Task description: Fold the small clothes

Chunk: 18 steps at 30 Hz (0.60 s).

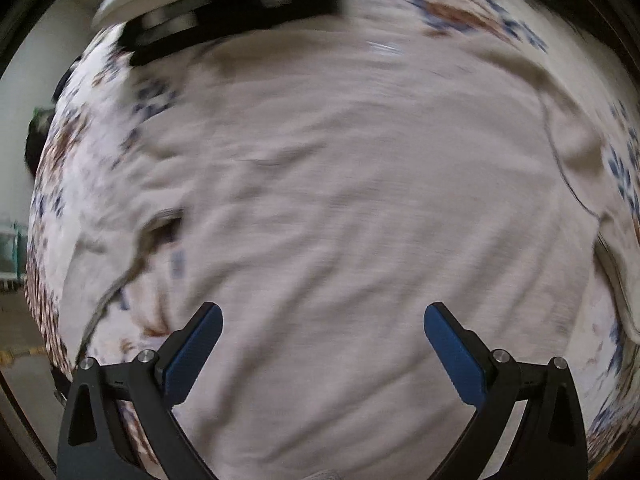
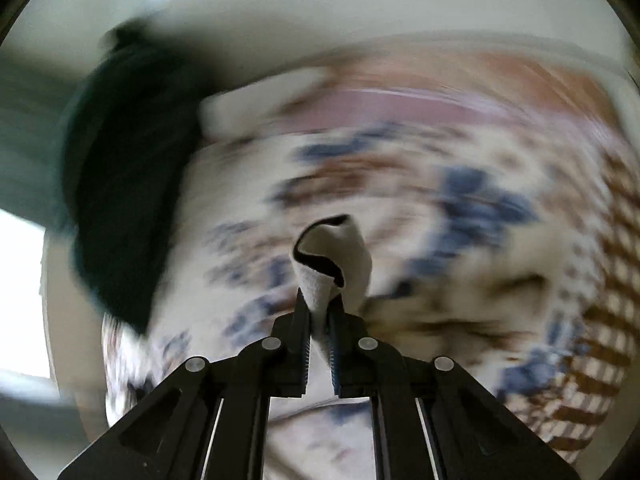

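Observation:
A pale beige garment (image 1: 340, 208) lies spread over a flower-patterned cloth (image 1: 84, 184) and fills most of the left wrist view. My left gripper (image 1: 322, 316) hangs just above it, open and empty, blue pads wide apart. In the right wrist view my right gripper (image 2: 320, 300) is shut on a bunched fold of the same pale fabric (image 2: 332, 256), which sticks up past the fingertips. The view is heavily motion-blurred.
The patterned cloth (image 2: 460, 208) covers the surface under the garment. A black and white striped item (image 1: 224, 12) lies at the far edge. A dark garment (image 2: 128, 184) lies at the left in the right wrist view. A white object (image 2: 256, 104) lies beyond it.

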Each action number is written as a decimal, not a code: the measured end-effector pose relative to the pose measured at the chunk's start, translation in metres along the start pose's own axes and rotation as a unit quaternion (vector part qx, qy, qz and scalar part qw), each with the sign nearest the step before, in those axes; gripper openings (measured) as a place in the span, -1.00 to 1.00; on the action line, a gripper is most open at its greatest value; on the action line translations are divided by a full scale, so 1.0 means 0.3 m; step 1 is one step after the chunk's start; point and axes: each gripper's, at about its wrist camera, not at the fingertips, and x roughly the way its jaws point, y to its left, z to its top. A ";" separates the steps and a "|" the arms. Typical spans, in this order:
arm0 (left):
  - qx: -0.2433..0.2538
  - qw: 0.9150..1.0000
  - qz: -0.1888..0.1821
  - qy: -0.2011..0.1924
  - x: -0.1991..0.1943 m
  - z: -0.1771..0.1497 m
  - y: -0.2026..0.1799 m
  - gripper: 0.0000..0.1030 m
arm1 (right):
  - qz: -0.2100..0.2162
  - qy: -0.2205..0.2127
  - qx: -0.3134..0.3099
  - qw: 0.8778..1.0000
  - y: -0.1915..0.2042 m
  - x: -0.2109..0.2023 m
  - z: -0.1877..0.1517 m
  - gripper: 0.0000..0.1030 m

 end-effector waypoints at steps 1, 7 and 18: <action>-0.009 1.000 0.002 0.000 -0.011 0.009 0.030 1.00 | 0.016 0.008 -0.049 0.999 0.118 -0.012 -0.025 -0.83; -0.077 0.997 0.014 0.010 -0.012 -0.013 0.375 1.00 | 0.083 0.106 -0.270 0.953 0.703 0.081 -0.425 -0.83; -0.182 0.981 0.046 0.048 0.043 -0.145 0.706 1.00 | 0.042 0.304 -0.624 0.719 0.905 0.298 -1.605 -0.84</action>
